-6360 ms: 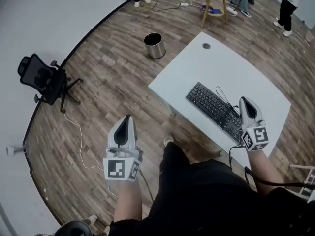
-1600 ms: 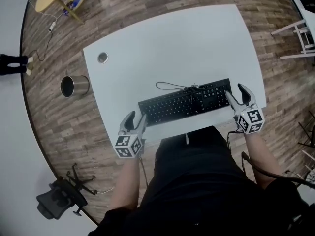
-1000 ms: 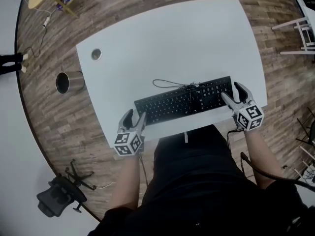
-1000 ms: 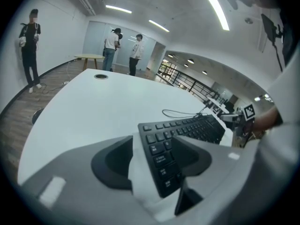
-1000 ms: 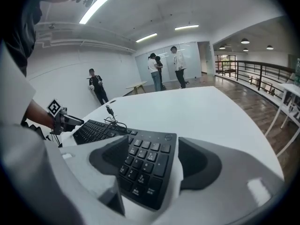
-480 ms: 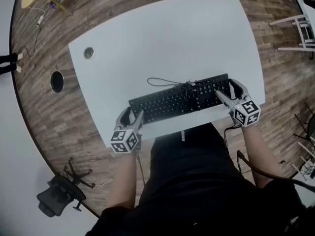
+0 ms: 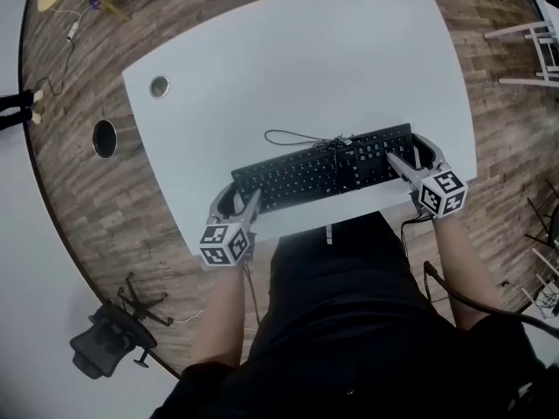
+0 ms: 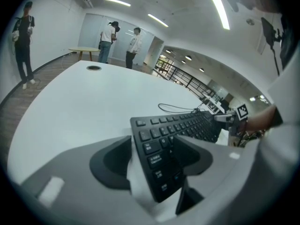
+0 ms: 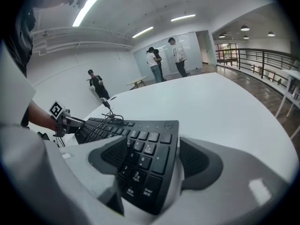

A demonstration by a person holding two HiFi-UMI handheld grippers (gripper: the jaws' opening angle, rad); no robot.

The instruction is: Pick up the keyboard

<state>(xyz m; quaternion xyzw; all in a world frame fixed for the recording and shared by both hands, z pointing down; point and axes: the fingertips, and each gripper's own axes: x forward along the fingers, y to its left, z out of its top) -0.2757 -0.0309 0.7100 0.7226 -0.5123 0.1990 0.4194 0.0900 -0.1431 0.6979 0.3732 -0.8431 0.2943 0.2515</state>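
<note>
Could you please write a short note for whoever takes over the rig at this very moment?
Left gripper: open; its jaws have just been opening, with the keyboard's left end between them, not clamped.
Right gripper: open; its jaws have also just been opening, with the number-pad end between them, not clamped.
Keyboard: flat on the white table near the front edge, cable looped behind it.
Done: both grippers placed at the ends.
Left: close both, then lift.
</note>
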